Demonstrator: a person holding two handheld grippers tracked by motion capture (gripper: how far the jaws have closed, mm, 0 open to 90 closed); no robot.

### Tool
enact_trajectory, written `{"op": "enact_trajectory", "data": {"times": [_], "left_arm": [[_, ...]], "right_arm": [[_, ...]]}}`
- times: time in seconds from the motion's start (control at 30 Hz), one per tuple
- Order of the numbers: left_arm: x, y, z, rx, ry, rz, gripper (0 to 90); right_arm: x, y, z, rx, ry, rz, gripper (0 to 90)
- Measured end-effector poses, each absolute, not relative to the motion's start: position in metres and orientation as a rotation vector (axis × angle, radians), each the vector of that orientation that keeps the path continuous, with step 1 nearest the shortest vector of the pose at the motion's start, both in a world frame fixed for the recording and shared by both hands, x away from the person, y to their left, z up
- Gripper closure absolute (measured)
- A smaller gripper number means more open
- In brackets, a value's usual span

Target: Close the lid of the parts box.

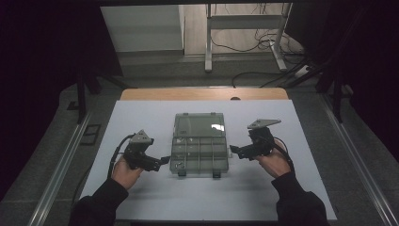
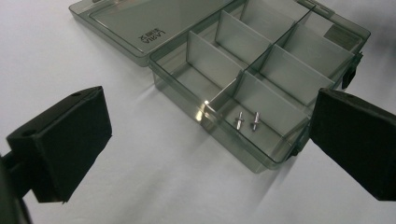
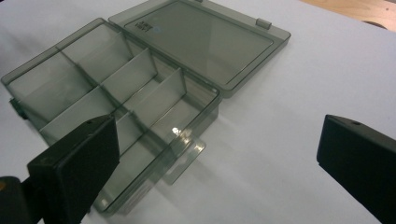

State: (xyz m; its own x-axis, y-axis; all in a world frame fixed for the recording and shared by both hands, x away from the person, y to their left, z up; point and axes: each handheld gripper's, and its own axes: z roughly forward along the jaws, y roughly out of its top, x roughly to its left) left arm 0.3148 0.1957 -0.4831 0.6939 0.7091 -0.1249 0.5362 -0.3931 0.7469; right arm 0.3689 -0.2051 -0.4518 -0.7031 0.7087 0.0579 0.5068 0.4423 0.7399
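A clear smoke-tinted compartment box [image 1: 200, 153] is lying in the middle of the white table [image 1: 141, 202], with its lid [image 1: 197, 125] swung fully open and lying flat on the far side, away from the person. Dividers are splitting the tray into several cells. In the left gripper view, two small metal pins [image 2: 246, 121] are lying side by side, close but apart, in the corner cell nearest that gripper; the other cells in sight are holding nothing.

The left gripper [image 1: 162, 160] is sitting just beside the box's left end, near its front corner, with its tips pointing at the box. Its jaws are standing wide apart and are gripping nothing; in its own view the pin cell is showing between them.

The right gripper [image 1: 234, 149] is sitting just beside the box's right end, by a small clear tab [image 3: 187, 158] that is sticking out from the wall there. Its jaws are also spread wide, with nothing between them but bare table. Whether its tips are touching the tab cannot be told.

Both hands are gripping the handles from below.
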Motion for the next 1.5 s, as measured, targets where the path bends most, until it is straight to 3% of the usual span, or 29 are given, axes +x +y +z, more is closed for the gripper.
{"op": "enact_trajectory", "data": {"times": [1.07, 1.5], "left_arm": [[0.352, 0.179, -0.484, 2.113, 0.946, 0.253, 0.5], [0.368, 0.171, -0.49, 2.122, 0.948, 0.228, 0.9]], "right_arm": [[0.427, -0.175, -0.467, 1.175, 2.469, 0.991, 0.0], [0.453, -0.159, -0.47, 1.223, 2.48, 0.903, 19.0]]}}
